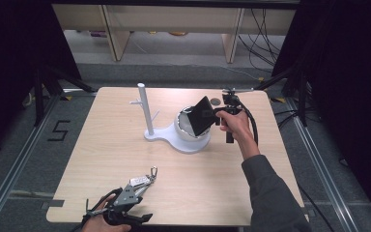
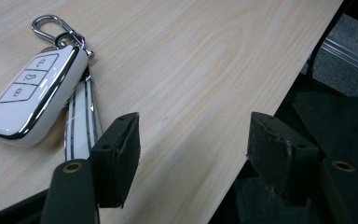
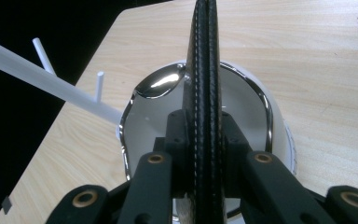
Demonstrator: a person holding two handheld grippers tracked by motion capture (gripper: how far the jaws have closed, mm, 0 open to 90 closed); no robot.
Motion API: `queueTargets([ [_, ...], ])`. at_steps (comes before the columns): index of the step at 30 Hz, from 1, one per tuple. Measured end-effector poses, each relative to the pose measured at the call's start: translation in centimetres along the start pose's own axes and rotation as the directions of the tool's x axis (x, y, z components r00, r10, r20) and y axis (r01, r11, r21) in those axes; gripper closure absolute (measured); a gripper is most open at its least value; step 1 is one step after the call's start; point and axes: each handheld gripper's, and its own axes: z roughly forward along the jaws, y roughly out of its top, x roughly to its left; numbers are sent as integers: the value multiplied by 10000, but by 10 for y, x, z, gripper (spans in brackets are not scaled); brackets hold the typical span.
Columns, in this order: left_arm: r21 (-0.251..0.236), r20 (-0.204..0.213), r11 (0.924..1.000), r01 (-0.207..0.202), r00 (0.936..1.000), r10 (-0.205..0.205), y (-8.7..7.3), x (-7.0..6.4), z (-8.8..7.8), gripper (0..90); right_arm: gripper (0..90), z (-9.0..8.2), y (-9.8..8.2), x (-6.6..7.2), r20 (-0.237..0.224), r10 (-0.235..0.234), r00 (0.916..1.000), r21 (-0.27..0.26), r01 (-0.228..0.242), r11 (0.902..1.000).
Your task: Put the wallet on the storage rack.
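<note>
R gripper (image 3: 204,135) clamped on flat black stitched leather wallet (image 1: 203,115), held edge-on over white chrome-rimmed bowl (image 3: 242,100) of white plastic stand w/ pegged post (image 1: 145,108). L gripper (image 2: 193,149) jaws wide apart, nothing btwn, at near table edge (image 1: 101,159); white key fob w/ carabiner (image 2: 32,91) just beside.
</note>
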Motion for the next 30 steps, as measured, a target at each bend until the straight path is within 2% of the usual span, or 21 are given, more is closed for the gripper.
queueTargets([
  [1,-32,58,9999,115,9999,-115,0,-1,1,344,784,2,0,-1,-61,-48,10000,-9,48,10000],
  [2,-81,71,9999,143,9999,-142,0,-1,1,343,783,4,-1,0,11,135,9999,147,-135,9998],
  [3,-10,65,9999,146,9999,-146,0,-2,1,343,782,6,-1,-2,-19,-141,9999,78,141,9999],
  [5,105,10,9999,-1,10000,1,0,-1,1,343,782,7,-1,-1,8,-20,10000,91,20,10000],
  [6,117,70,9999,-11,10000,11,0,-1,0,343,780,8,-2,-1,79,-113,9999,63,112,9999],
  [7,97,76,9998,157,9998,-158,-1,-2,1,343,778,9,-2,-1,-12,-32,10000,117,32,9999],
  [8,127,71,9999,-52,10000,51,0,-1,0,343,775,11,-2,-1,49,-166,9999,106,165,9998],
  [10,166,-14,9998,-61,10000,61,0,0,1,343,766,13,-2,0,76,-229,9997,181,227,9996],
  [12,124,80,9998,139,9999,-140,-1,-2,1,342,748,16,-3,1,76,-288,9996,157,287,9995],
  [14,204,13,9997,-111,9999,110,0,0,0,342,738,18,-3,3,87,-234,9997,234,232,9995],
  [17,226,22,9997,-113,9999,113,-1,-1,1,342,705,18,-3,3,116,-295,9995,241,292,9993],
  [22,206,10,9997,-108,9999,108,0,0,1,337,636,11,-1,2,241,-378,9990,259,371,9990],
  [24,228,-26,9997,-65,10000,66,-1,0,0,337,563,8,0,2,482,-541,9974,281,528,9982],
  [25,162,53,9998,-112,9999,111,0,-1,0,337,558,4,0,5,589,-162,9981,387,140,9992],
  [26,139,80,9998,-109,9999,108,0,-1,1,336,559,2,2,1,743,-676,9949,311,655,9974],
  [27,157,88,9998,-116,9999,115,0,-1,1,336,551,-2,2,1,762,-782,9940,230,766,9968],
  [28,141,83,9999,82,9999,-84,0,-2,1,336,548,-4,3,0,719,-757,9945,206,744,9970],
  [30,182,26,9998,88,10000,-89,-1,-2,1,335,539,-8,3,-2,760,-822,9937,235,806,9965],
])
